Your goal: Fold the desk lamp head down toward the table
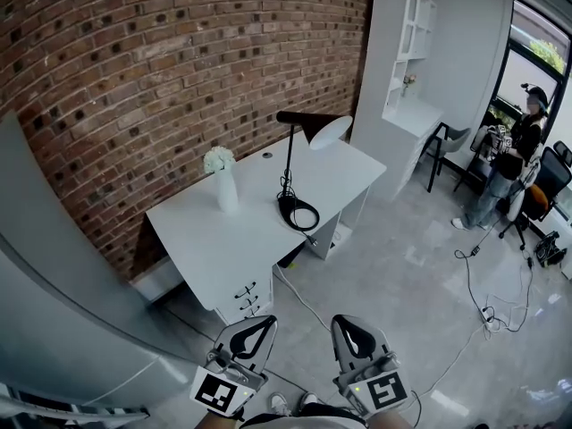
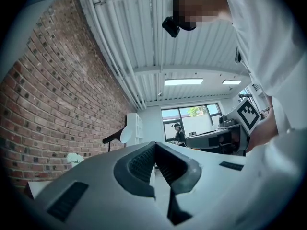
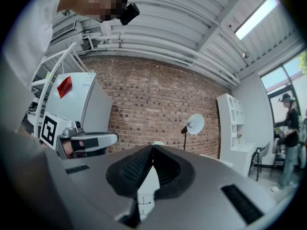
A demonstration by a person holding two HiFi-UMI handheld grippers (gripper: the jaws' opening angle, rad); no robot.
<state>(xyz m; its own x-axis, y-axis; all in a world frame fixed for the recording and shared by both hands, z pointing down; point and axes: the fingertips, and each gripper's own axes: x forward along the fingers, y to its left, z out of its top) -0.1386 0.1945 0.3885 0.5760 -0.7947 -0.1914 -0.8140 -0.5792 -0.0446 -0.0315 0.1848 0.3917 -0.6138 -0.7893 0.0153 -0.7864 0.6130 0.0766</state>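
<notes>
Close on the far left of left tongs (image 1: pixel 266 322): grey cabinet side (image 1: pixel 54 284). Ahead, past both tips: brick wall (image 1: pixel 134 79), white desk (image 1: pixel 250 231) set against it, well apart from the tongs. On the desk, left to right: white vase of flowers (image 1: pixel 223 181), then desk lamp (image 1: pixel 289 164), pole upright, black arm level at top, white lamp head (image 1: pixel 329 132) tilted, high off the tabletop, black ring base near the front edge. Desk corner with drawer fronts (image 1: pixel 246 298) nearest the tips. Bare grey floor (image 1: pixel 393 275) between tongs and desk. Ahead-right of right tongs (image 1: pixel 342 322): white shelf unit (image 1: pixel 398 52), chair (image 1: pixel 451 141), person (image 1: pixel 514 164) standing far off, loose cables (image 1: pixel 474 284) across the floor. Left tongs pressed together, nothing pinched. Right tongs pressed together, nothing pinched.
</notes>
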